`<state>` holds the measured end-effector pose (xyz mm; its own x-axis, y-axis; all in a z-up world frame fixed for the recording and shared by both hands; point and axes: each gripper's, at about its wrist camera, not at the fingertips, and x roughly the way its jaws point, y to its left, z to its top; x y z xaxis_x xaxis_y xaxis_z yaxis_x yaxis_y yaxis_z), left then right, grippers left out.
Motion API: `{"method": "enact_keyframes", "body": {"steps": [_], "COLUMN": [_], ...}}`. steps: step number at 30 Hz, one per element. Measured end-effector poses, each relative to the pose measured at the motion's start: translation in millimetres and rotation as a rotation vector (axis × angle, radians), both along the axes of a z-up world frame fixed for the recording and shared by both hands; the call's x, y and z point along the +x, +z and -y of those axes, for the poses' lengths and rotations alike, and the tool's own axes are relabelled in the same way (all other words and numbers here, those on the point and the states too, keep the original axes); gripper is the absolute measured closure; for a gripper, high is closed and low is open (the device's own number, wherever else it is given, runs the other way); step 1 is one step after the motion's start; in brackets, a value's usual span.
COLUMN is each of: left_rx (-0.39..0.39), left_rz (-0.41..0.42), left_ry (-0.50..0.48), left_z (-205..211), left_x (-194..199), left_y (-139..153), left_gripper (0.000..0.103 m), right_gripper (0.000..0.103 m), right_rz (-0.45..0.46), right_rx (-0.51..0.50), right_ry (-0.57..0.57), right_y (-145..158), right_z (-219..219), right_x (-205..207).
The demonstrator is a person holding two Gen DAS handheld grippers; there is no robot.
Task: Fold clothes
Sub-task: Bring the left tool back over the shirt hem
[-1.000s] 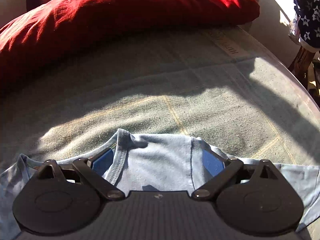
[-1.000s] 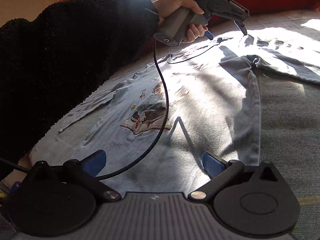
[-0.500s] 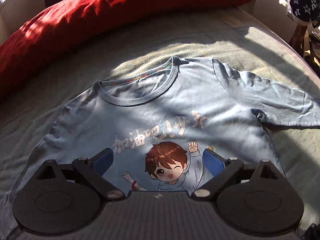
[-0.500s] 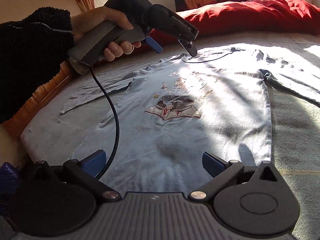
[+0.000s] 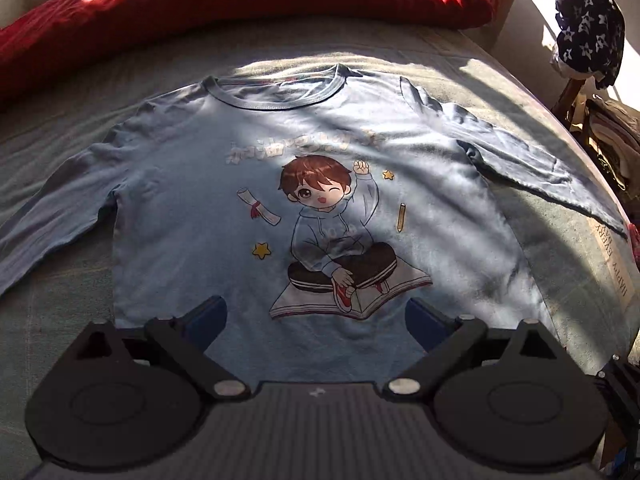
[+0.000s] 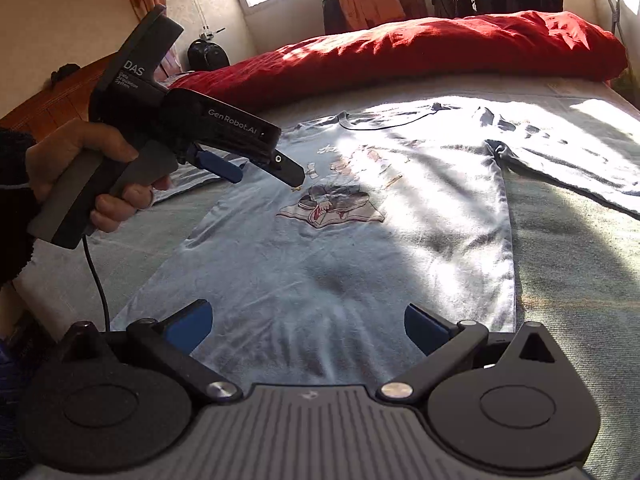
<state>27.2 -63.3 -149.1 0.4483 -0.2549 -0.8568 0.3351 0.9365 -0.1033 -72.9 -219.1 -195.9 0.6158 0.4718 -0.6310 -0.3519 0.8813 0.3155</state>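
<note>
Lying flat and face up on a grey-green woven bed cover, the light blue long-sleeved cotton T-shirt has its neckline toward the far end of the bed and both sleeves spread out to the sides, the hem nearest the cameras. Its front carries a cartoon print of a brown-haired child sitting cross-legged on an open book with one fist raised, pale lettering arched above it. Sunlight and broad shadows fall across the fabric. The left gripper hangs above the lower hem with its blue-padded fingers spread wide and nothing between them. The right gripper is also wide open and empty, poised over the hem at the shirt's other bottom corner. In the right wrist view, a hand in a black fuzzy sleeve grips the left tool's grey handle, a black cable trailing down. A rumpled red quilt lies beyond the shirt collar, and a dark star-patterned cloth hangs beside the bed.
</note>
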Motion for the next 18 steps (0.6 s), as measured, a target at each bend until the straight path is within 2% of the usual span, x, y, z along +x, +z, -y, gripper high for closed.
{"method": "enact_keyframes", "body": {"steps": [5, 11, 18], "left_rx": [0.050, 0.114, 0.088], "left_rz": [0.069, 0.181, 0.252], "left_ry": [-0.007, -0.043, -0.010], "left_z": [-18, -24, -32], "left_x": [-44, -89, -126], "left_y": [-26, -49, -50], "left_gripper": [0.008, 0.007, 0.007], "right_gripper": [0.000, 0.000, 0.000], "right_rz": [-0.058, -0.055, -0.058], "right_rx": [-0.071, -0.116, -0.117], "right_ry": [-0.040, -0.044, -0.056], "right_y": [-27, -35, -39], "right_z": [-4, -11, -11], "right_x": [8, 7, 8]}}
